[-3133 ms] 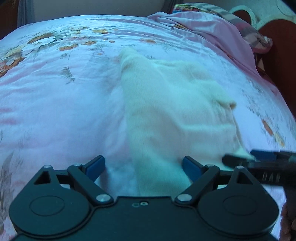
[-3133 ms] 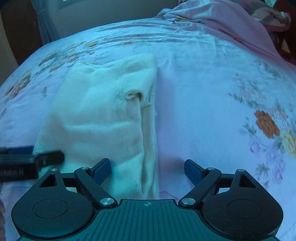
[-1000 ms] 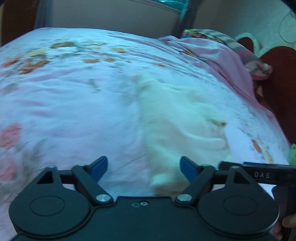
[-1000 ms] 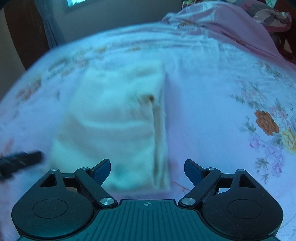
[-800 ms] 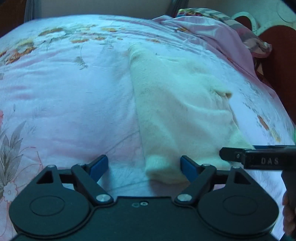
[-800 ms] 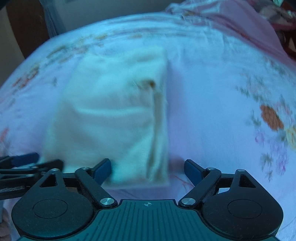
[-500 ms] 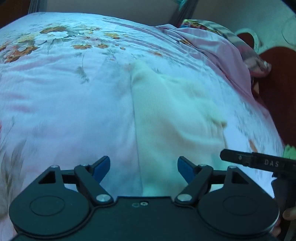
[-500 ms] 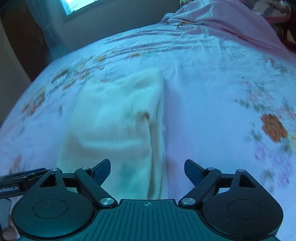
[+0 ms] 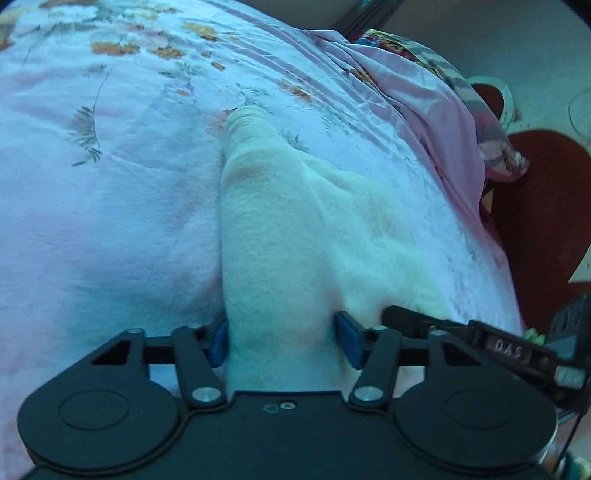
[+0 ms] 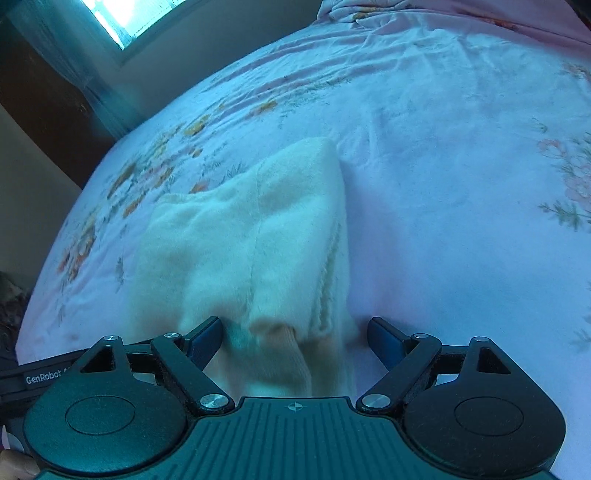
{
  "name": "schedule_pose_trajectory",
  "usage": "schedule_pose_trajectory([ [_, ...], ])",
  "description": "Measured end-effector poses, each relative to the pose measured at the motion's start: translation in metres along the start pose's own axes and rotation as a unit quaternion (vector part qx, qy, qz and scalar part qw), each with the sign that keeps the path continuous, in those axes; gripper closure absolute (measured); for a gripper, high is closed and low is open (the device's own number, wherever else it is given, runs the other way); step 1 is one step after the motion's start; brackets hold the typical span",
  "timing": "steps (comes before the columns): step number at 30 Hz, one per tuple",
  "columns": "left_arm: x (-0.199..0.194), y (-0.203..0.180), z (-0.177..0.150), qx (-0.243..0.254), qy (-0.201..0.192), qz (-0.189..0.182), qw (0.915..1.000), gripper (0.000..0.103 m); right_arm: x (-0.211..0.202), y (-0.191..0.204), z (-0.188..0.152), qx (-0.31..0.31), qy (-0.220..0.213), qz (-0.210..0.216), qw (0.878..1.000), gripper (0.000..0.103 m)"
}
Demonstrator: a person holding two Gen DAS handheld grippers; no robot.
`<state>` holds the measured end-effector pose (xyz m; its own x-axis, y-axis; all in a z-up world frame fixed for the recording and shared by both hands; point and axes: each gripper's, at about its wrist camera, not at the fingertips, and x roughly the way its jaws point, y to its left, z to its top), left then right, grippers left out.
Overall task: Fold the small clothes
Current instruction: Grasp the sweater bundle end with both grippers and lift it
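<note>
bed point(image 9: 110, 221) fills both views, covered by a pale pink sheet point(image 10: 461, 203) with printed flowers. bunched pink bedding point(image 9: 436, 122) heaped at the far right edge in the left wrist view. window point(image 10: 129, 14) bright at the far left in the right wrist view.

cream sweater point(image 9: 295, 229) lies folded lengthwise on the sheet, running from near the cameras to far. near end lifted and bunched toward both grippers; far end flat on the bed.

left gripper point(image 9: 284, 341): blue fingers partly closed, pressing the near left portion of the sweater from both sides, cloth packed between them.

right gripper point(image 10: 295, 332): fingers apart, wider than the cloth. left finger touches the sweater; gap shows between the right finger and the cloth edge. a ribbed cuff point(image 10: 280, 354) hangs near between the fingers.

right gripper's dark finger also shows at the near right of the left view, touching the sweater edge.
</note>
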<state>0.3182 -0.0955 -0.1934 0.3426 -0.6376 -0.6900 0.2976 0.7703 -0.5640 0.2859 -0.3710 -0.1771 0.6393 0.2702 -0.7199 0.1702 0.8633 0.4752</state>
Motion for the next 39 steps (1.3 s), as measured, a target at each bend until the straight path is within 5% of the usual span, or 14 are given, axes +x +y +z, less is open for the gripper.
schedule_pose_trajectory([
  [1, 0.0, 0.001, 0.001, -0.006, 0.0, -0.002, 1.0, 0.058, 0.002, 0.002, 0.0, 0.0, 0.0, 0.005, 1.0, 0.048],
  [4, -0.002, -0.009, 0.001, 0.015, -0.01, 0.012, 0.9998, 0.065, 0.003, 0.011, 0.0, -0.003, -0.003, 0.017, 1.0, 0.068],
  [18, -0.099, -0.03, 0.022, 0.09, -0.1, 0.043, 0.99, 0.07, -0.042, 0.111, 0.001, -0.09, -0.072, 0.078, 0.99, 0.072],
  [28, -0.173, 0.008, 0.035, 0.063, -0.166, 0.073, 0.9815, 0.07, -0.039, 0.2, 0.002, -0.141, -0.093, 0.128, 0.977, 0.072],
  [39, -0.141, 0.061, 0.0, 0.027, -0.121, 0.11, 0.9862, 0.07, 0.018, 0.195, -0.038, -0.157, -0.037, 0.084, 0.983, 0.072],
])
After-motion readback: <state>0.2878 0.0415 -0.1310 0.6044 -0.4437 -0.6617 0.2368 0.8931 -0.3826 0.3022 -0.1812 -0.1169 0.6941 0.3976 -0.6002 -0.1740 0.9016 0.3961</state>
